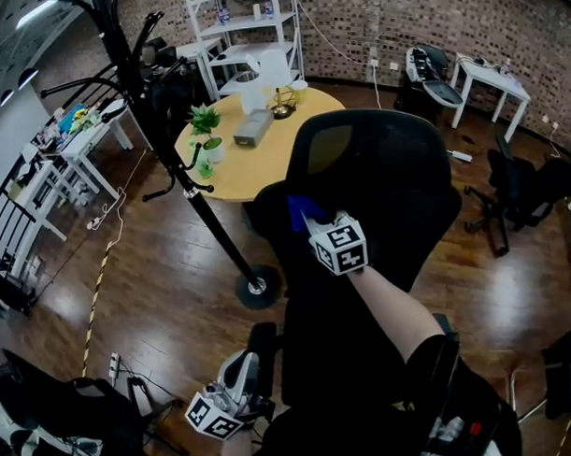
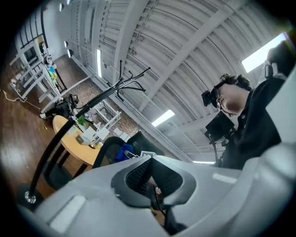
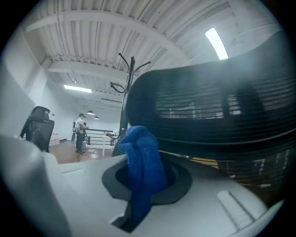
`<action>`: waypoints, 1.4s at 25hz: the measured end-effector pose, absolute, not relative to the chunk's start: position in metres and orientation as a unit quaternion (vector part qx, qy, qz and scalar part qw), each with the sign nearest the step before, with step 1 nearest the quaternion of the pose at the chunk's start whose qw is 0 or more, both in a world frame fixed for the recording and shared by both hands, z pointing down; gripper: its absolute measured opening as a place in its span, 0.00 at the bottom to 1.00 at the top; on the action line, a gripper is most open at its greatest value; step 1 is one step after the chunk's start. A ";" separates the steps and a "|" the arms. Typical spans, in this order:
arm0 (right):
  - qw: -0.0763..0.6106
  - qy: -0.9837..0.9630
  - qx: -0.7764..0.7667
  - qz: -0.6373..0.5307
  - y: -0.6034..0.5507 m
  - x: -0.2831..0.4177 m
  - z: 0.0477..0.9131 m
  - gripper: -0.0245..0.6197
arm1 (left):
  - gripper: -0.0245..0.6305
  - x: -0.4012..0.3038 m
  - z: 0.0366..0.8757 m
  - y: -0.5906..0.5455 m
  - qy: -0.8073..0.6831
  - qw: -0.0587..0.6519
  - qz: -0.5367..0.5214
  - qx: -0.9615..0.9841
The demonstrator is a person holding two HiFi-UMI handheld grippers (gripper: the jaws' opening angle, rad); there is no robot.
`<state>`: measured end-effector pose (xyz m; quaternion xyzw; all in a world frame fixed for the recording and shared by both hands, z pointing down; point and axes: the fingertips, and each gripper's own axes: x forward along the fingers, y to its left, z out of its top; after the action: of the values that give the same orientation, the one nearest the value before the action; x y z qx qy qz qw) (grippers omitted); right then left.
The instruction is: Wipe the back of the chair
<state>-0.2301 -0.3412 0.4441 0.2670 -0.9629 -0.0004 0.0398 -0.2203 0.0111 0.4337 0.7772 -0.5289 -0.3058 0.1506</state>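
Black mesh, curved at the top and thin enough to show the tabletop through it, forms the chair back (image 1: 386, 172). Left gripper (image 2: 150, 175): low, at the chair's left side, jaws together with nothing between them. Right gripper (image 1: 313, 221): jaws clamped on a bunched blue cloth (image 1: 302, 210), which lies against the left half of the chair back. A round wooden table (image 1: 264, 162) stands beyond the chair.
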 end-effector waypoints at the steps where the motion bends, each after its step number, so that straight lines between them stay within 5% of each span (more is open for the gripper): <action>1: 0.039 -0.959 0.281 -0.004 -0.350 -0.209 0.446 0.09 | 0.03 -0.214 0.434 0.003 -0.515 0.153 -0.303 0.787; 12: 0.013 -0.868 0.496 0.031 -0.438 0.101 0.447 0.09 | 0.03 -0.118 0.423 -0.080 -0.360 0.190 -0.274 0.872; 19: -0.023 -0.832 0.552 0.049 -0.429 0.149 0.445 0.09 | 0.03 -0.099 0.425 -0.073 -0.354 0.196 -0.265 0.875; 23: -0.066 -0.842 0.527 0.094 -0.394 0.100 0.464 0.10 | 0.03 -0.112 0.429 -0.055 -0.387 0.196 -0.269 0.860; 35: 0.055 -0.974 0.204 0.078 -0.272 -0.248 0.523 0.10 | 0.03 -0.204 0.439 0.043 -0.559 0.173 -0.282 0.760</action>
<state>-0.2483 -0.2718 0.5226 0.2037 -0.9744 0.0779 0.0547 -0.2038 0.0426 0.4387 0.7604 -0.5591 -0.2817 0.1727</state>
